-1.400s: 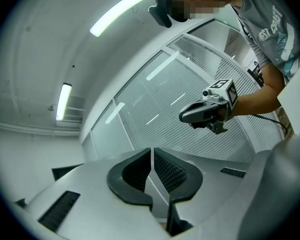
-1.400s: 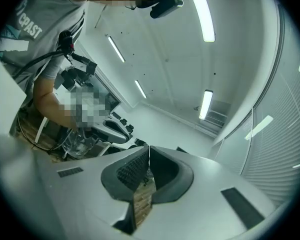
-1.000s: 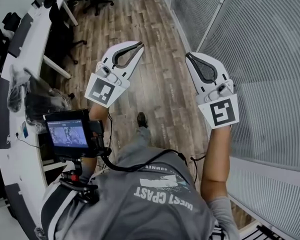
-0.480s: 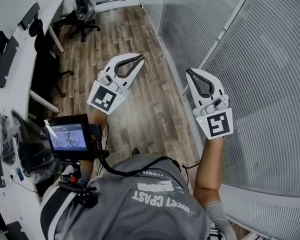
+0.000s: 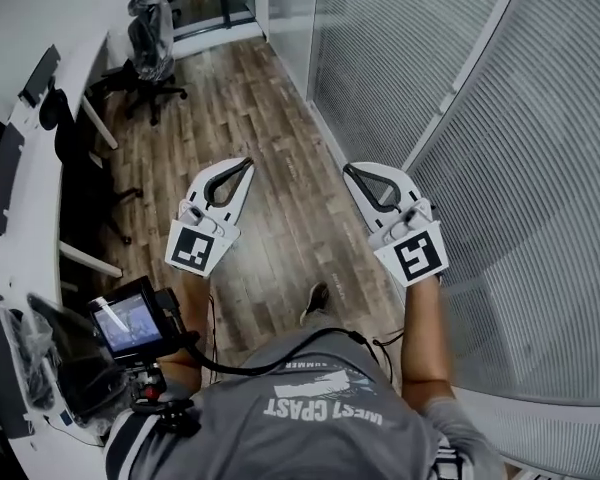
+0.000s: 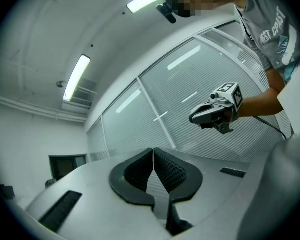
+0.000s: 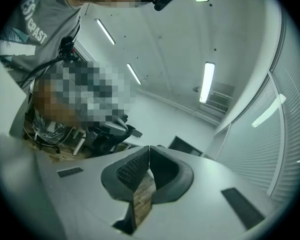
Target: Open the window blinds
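The person stood on a wood floor (image 5: 265, 98) in a long room and held both tools up in front of the body. The left gripper (image 5: 245, 165) pointed ahead over the floor. Its fingers (image 6: 172, 171) were pressed together at the tips, with nothing between them. The right gripper (image 5: 351, 170) was held beside it, well apart from it, and pointed the same way. Its fingers (image 7: 132, 171) were together too, and they held nothing. Each gripper had a black and white square mark on its back end. The window blinds (image 5: 540, 168) were on the person's right. They hung along the whole glass wall in tall panels, with thin flat slats running side to side. The slats looked shut, so nothing could be seen through them. The right gripper was the one nearer to the blinds, but it hung in the air in front of them, and neither gripper touched them. On the person's left ran a long white counter (image 5: 25, 208) with dark things lying on it. A black office chair (image 5: 150, 33) stood at the far end of the room. A small screen (image 5: 128, 323) was lit up near the person's left side. The person wore a grey shirt (image 5: 310, 418), and one shoe (image 5: 317, 298) showed on the floor below the grippers.
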The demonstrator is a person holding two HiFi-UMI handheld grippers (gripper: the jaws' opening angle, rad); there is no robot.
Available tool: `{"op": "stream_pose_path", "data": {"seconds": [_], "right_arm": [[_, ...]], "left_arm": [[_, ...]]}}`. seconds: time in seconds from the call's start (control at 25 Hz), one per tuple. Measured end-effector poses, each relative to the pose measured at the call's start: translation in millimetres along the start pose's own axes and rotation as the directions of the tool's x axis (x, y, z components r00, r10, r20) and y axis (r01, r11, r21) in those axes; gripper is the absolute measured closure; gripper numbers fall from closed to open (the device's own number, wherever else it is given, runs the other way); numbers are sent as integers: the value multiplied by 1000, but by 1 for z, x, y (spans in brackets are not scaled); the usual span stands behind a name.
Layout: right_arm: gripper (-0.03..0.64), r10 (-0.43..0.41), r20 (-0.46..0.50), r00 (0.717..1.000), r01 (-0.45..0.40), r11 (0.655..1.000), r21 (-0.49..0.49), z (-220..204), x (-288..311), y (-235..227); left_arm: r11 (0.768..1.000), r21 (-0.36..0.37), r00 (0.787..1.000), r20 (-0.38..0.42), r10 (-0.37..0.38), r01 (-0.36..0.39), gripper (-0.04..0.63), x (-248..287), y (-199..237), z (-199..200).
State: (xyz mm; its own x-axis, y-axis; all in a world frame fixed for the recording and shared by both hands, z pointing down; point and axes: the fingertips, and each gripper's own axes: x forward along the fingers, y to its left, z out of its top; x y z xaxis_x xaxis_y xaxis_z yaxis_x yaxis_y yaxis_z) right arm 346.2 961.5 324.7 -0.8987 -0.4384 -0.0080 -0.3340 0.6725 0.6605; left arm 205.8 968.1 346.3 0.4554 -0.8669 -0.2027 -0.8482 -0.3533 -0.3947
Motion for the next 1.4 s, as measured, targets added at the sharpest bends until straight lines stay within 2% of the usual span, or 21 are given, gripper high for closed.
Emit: {"op": "stream_pose_path", "data": {"seconds": [0.24, 0.4, 0.56, 0.68, 0.8, 1.0, 1.16, 1.4], "right_arm": [[612, 29, 35, 999, -29, 999, 12, -38, 89, -36], [612, 15, 61, 998, -20, 997, 75, -83, 142, -81], [612, 61, 64, 996, -65, 996, 62, -128, 194, -123], [612, 50, 90, 995, -57, 996, 75, -142, 220, -134], [612, 75, 74, 994, -80, 995, 63, -159, 250, -142], [612, 98, 55, 994, -102, 991, 87, -191, 313, -163], [612, 66, 23, 998, -67, 996, 66, -219, 364, -200], [612, -54, -6, 999, 55, 994, 99, -256, 437, -262]], "left_arm": [[999, 7, 997, -64, 41, -41, 586, 29, 77, -53], [999, 17, 992, -115, 50, -49, 586, 76, 120, -86], [997, 37, 984, -160, 76, -71, 586, 128, 165, -120], [996, 16, 983, -158, 91, -90, 586, 132, 180, -143], [995, 8, 981, -163, 104, -104, 586, 141, 202, -163], [994, -8, 977, -180, 110, -113, 586, 177, 263, -199], [999, 8, 987, -158, 40, -39, 586, 231, 313, -233], [999, -7, 992, -114, -49, 49, 586, 306, 391, -263]]}}
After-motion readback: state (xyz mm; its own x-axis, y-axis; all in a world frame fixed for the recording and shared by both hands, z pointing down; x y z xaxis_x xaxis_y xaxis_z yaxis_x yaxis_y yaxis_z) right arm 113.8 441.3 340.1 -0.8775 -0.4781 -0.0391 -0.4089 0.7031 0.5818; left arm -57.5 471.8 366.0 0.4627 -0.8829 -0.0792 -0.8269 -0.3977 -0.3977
